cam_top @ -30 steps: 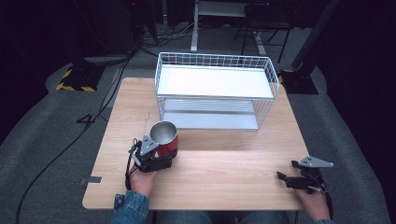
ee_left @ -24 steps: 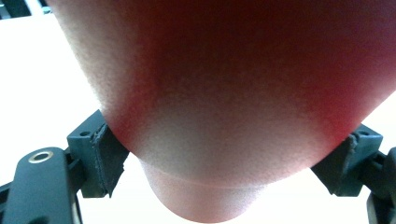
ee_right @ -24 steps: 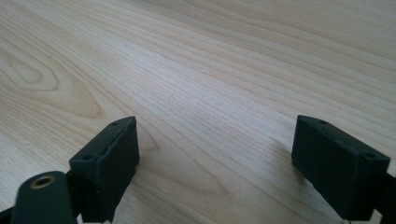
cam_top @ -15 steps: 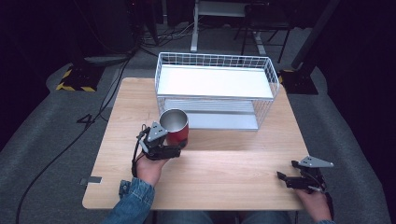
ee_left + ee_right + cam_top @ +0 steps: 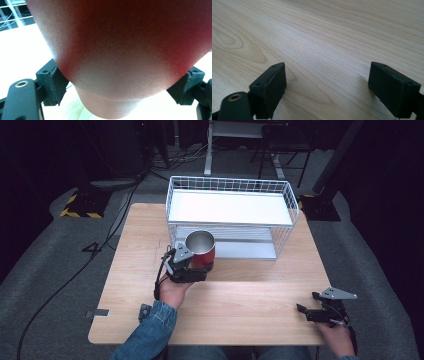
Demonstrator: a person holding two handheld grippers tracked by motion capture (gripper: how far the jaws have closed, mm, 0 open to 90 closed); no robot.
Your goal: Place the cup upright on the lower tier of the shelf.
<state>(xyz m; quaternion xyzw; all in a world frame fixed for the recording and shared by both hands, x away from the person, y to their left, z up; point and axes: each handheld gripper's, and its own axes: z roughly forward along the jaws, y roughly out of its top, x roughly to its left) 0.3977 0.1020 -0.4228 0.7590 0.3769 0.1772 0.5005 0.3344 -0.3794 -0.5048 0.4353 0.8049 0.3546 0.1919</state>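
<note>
Red metal cup [image 5: 201, 251] sits upright, pinched in the left gripper [image 5: 192, 265], just before the wire rack [image 5: 230, 217] straight ahead; right gripper [image 5: 320, 311] rests spread on the desk [image 5: 250, 295].

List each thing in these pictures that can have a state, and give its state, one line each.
Red cup: upright, held off the table, mouth open.
Left gripper: shut on the cup's sides.
Right gripper: open, holding nothing, low over the table.
Wire rack: upright, both shelves bare.
</note>
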